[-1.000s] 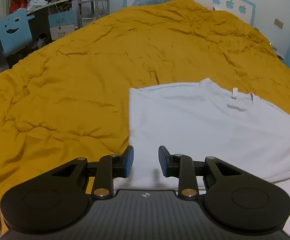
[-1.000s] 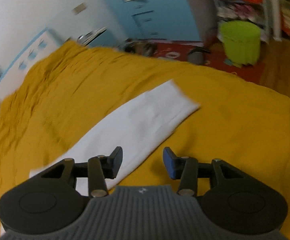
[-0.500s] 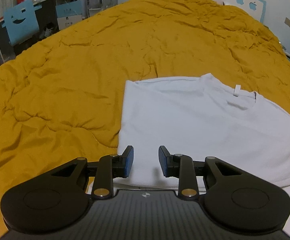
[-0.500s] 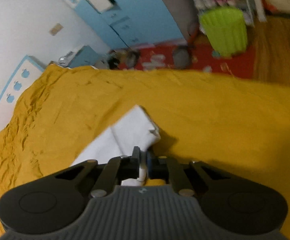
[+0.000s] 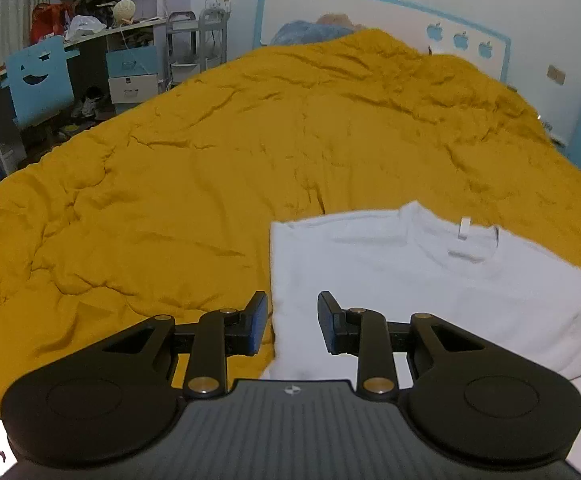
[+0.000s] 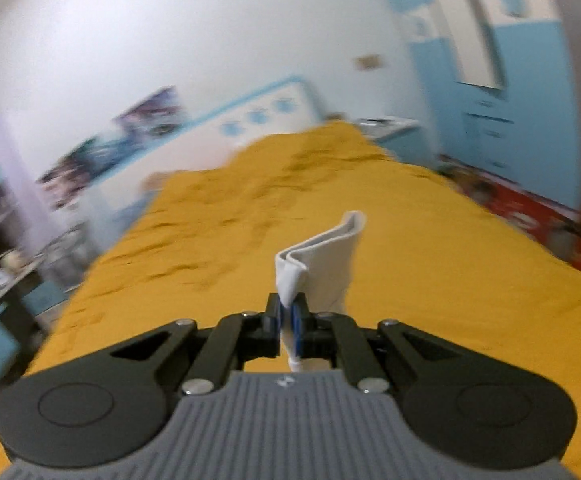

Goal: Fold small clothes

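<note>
A white T-shirt (image 5: pixel 430 272) lies flat on the mustard-yellow bedspread (image 5: pixel 210 168), collar and tag toward the far right. My left gripper (image 5: pixel 292 322) is open just above the shirt's near left edge and holds nothing. My right gripper (image 6: pixel 289 316) is shut on a folded end of the white shirt (image 6: pixel 324 266), which stands up from the jaws above the bedspread (image 6: pixel 430 248). The right wrist view is blurred by motion.
A desk with a blue smiley chair (image 5: pixel 36 80), shelves and a small cart (image 5: pixel 196 44) stand past the bed's left side. A blue headboard (image 5: pixel 382 20) and pillow lie at the far end. Blue cabinets (image 6: pixel 502 92) and a red mat (image 6: pixel 530 208) are at the right.
My right gripper closed on the shirt's end and lifted it, swinging toward the head of the bed. My left gripper stayed open and shifted slightly left along the shirt's edge.
</note>
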Tool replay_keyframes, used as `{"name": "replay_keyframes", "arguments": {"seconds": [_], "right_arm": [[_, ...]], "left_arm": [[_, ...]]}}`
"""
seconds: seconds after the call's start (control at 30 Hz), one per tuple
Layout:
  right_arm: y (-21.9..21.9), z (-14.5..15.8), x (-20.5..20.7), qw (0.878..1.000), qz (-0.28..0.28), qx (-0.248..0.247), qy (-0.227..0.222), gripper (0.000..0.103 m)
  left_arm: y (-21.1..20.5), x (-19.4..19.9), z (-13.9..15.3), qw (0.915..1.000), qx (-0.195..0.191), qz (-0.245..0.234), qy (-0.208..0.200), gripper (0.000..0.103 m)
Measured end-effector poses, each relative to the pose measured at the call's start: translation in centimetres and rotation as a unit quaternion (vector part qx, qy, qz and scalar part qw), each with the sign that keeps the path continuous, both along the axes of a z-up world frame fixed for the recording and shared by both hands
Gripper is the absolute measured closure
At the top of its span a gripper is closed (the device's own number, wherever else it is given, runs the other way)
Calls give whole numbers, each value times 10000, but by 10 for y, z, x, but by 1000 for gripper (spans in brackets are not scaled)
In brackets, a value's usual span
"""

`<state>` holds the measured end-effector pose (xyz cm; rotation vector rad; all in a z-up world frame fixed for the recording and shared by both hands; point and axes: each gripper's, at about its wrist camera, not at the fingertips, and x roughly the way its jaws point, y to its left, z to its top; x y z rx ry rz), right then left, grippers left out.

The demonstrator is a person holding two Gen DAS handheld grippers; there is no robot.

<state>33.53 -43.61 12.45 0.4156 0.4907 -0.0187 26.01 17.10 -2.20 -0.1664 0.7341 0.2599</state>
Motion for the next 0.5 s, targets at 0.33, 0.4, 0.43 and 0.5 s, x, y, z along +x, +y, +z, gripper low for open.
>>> {"name": "replay_keyframes", "arguments": {"seconds": [0.33, 0.4, 0.43, 0.5], "right_arm": [[235, 44, 35, 9883, 1476, 240, -314, 103], [278, 33, 40, 9852, 1658, 378, -223, 103], [306, 24, 40, 9836, 1751, 392, -175, 103], [345, 3, 37, 9830, 1811, 286, -116, 103]], "left_arm": [[32, -11, 9, 9982, -459, -126, -358, 68], [38, -12, 8, 9977, -548, -136, -377, 68], [41, -12, 6, 9973, -614, -128, -383, 68], [45, -11, 2, 9961, -786, -120, -376, 68]]}}
